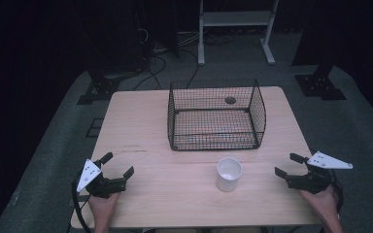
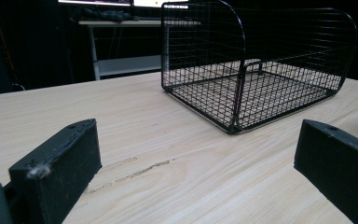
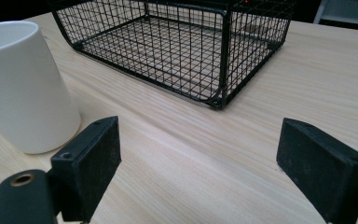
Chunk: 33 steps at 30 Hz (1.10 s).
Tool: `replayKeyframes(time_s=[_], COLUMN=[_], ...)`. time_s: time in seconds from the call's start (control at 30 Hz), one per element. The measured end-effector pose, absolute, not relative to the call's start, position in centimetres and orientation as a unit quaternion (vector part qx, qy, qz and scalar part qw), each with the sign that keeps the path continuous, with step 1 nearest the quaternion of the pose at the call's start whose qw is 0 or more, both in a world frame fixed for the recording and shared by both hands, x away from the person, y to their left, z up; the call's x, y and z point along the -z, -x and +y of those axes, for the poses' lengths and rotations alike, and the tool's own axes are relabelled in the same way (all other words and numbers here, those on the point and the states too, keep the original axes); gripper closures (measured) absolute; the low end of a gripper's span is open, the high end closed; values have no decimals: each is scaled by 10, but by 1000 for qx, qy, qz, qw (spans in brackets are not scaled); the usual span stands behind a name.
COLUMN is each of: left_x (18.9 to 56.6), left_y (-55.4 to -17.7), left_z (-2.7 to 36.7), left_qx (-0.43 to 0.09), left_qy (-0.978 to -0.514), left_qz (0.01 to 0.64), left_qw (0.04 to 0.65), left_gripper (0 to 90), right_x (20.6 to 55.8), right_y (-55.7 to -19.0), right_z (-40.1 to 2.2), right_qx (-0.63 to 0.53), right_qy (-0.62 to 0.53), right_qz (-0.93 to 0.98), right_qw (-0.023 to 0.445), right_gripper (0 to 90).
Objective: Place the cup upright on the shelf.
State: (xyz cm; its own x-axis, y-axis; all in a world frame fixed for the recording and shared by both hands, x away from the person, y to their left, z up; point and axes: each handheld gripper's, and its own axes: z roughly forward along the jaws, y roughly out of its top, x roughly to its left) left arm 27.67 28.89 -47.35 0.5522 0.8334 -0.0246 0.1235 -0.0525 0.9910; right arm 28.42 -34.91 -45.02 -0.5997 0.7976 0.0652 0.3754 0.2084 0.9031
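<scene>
A white cup [image 1: 228, 174] stands upright on the wooden table [image 1: 145, 121], in front of a black wire basket [image 1: 215, 115]. My left gripper [image 1: 118, 164] rests near the table's front left corner, jaws apart with nothing between them. My right gripper [image 1: 288, 165] sits at the front right, open and empty, to the right of the cup. In the right gripper view the cup [image 3: 21, 84] stands left of the jaws and the basket [image 3: 177, 44] lies ahead. The left gripper view looks at the basket [image 2: 256, 60] over bare wood.
The basket holds nothing and stands at the table's middle back, with a round hole [image 1: 230, 100] in the tabletop behind it. A white metal stand [image 1: 235, 22] and cables [image 1: 155, 60] are on the floor beyond the table.
</scene>
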Motion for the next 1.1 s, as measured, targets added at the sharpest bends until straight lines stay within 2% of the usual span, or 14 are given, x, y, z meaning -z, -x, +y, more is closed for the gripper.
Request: replayKeyframes(time_s=[1.1], left_x=[474], left_y=[-276], left_z=[288], left_qx=[-301], left_qy=[-659], left_qz=[359], left_qw=[589], left_gripper=[0], right_x=[428], right_y=[-277], right_z=[-311], right_qx=[-508], right_qy=[-334], right_qz=[774], right_qw=[178], right_gripper=[96])
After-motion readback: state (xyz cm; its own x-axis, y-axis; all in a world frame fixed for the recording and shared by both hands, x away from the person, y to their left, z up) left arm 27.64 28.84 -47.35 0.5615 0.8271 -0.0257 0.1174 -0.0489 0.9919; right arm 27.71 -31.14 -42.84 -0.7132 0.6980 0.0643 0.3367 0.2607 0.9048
